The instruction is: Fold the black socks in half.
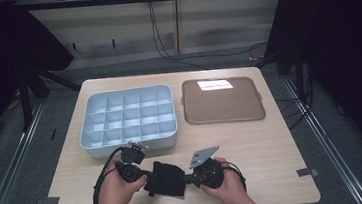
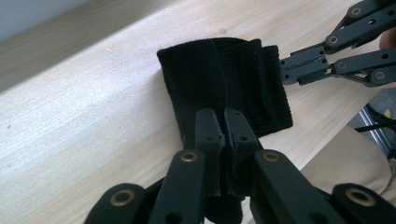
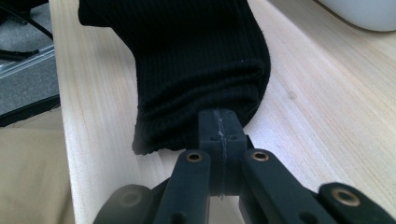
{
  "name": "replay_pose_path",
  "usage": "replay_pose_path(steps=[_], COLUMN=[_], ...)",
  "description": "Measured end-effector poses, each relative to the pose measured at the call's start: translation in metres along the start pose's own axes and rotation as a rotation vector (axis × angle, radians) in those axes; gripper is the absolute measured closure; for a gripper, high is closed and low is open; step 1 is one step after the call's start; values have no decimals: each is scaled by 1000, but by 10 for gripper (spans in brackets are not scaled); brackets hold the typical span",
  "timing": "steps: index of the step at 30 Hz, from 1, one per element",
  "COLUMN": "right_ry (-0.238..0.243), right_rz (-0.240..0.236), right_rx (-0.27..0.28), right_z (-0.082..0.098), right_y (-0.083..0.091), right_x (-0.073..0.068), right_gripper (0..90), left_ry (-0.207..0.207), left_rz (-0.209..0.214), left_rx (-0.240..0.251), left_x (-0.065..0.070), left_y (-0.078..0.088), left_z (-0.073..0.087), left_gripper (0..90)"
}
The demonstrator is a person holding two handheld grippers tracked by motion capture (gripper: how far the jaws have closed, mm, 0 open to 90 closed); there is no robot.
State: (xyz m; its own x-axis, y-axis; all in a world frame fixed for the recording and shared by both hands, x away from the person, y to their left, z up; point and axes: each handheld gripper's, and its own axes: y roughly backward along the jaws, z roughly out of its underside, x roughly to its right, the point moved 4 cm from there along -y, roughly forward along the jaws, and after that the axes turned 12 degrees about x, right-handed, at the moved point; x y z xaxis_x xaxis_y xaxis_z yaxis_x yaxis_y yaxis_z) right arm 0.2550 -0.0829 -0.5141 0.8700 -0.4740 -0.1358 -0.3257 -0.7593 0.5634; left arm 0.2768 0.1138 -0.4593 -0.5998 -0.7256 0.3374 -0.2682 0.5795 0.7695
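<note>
In the high view, a light wooden table (image 1: 268,139) carries a pale grey divided tray (image 1: 127,120) at the back left; its grid of small compartments looks empty. Just to its right, apart from it, lies a shallow brown tray (image 1: 222,100) with rounded corners, also bare apart from a bright reflection near its far edge. At the near edge of the table, a black knitted cloth (image 1: 165,179) lies between the two grippers. The left gripper (image 1: 148,174) meets the cloth's left side and the right gripper (image 1: 185,179) its right side, each held in one of the person's hands.

In the left gripper view, the jaws are pressed together on the near edge of the black ribbed cloth (image 2: 229,84), which rests on the tabletop. The right gripper (image 2: 286,70) touches the cloth's far edge.

In the right gripper view, the jaws are closed tight against the folded, ribbed end of the cloth (image 3: 196,60). The cloth stretches away over the wood, near the table's edge. A corner of the divided tray (image 3: 364,11) shows at the upper right.
</note>
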Motion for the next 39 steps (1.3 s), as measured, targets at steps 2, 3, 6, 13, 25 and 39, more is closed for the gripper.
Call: replay_pose_path(steps=[2, 3, 6, 13, 25, 39], right_ry=[1, 2, -10, -1, 6, 10], right_rz=[4, 3, 1, 5, 7, 5], right_rx=[3, 5, 5, 8, 18, 20], right_z=[0, 0, 0, -1, -2, -4], right_y=[0, -1, -1, -3, -7, 3], right_x=[0, 0, -1, -2, -6, -5], right_gripper=[900, 900, 900, 900, 900, 900], left_ry=[0, 0, -10, -33, -52, -40], left_rz=[-1, 0, 9, 27, 41, 25], left_rx=[-1, 1, 3, -4, -22, -45], left_x=[1, 1, 3, 12, 24, 19], left_y=[0, 0, -2, -7, -20, -27], left_z=[-1, -1, -2, -4, -7, -6], left_gripper=[857, 856, 856, 856, 856, 856])
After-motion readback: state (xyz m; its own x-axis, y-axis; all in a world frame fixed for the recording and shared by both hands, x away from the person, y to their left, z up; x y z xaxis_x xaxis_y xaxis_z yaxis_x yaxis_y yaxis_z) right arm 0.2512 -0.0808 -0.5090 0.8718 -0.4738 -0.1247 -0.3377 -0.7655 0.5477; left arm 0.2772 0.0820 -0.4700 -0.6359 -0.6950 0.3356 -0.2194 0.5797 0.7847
